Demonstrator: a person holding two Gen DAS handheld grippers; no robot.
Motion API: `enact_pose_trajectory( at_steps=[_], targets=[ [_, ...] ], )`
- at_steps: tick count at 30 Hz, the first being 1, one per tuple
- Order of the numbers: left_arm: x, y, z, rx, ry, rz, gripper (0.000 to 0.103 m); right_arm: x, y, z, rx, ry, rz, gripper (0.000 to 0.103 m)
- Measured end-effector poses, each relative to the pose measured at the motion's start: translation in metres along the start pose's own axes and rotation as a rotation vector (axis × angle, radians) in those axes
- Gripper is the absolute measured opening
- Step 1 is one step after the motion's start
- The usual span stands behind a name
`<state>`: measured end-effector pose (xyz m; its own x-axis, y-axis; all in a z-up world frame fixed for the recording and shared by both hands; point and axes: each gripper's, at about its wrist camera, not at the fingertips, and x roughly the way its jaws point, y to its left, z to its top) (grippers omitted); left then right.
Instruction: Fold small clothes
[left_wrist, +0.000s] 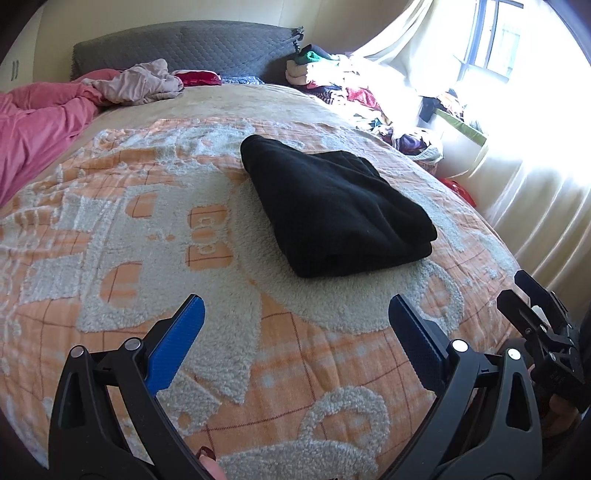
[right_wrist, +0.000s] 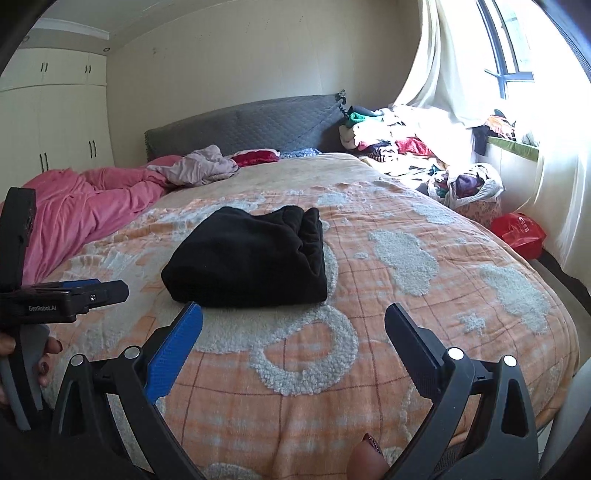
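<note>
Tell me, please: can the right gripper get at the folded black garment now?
Probably yes. The right gripper is open and empty, and only bare blanket lies between it and the folded black garment.

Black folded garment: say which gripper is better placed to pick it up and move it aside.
Right, marginally. The black folded garment lies just past the open right gripper, nearly centred. From the open left gripper it sits farther ahead and off toward the right. Both are empty.
</note>
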<state>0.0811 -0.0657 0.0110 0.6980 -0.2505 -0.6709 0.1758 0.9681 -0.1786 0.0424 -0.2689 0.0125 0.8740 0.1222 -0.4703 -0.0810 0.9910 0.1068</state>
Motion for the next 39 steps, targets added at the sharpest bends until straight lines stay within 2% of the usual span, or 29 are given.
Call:
enact_pose_trajectory(
  at_steps=[6,12,23,39],
  targets=[
    [0.001,0.006,-0.020,-0.014,0.029,0.017,0.093,0.005,0.013,-0.021,-0.021,0.057,-0.031,0.098],
    [0.002,0.014,-0.031,-0.044,0.049,0.029,0.093,0.011,0.011,-0.028,0.015,0.085,-0.047,0.098],
    [0.004,0.015,-0.034,-0.058,0.063,0.038,0.093,0.019,0.010,-0.032,0.004,0.117,-0.082,0.098],
    [0.005,0.016,-0.035,-0.059,0.080,0.059,0.093,0.023,0.006,-0.033,0.021,0.136,-0.080,0.098]
  ],
)
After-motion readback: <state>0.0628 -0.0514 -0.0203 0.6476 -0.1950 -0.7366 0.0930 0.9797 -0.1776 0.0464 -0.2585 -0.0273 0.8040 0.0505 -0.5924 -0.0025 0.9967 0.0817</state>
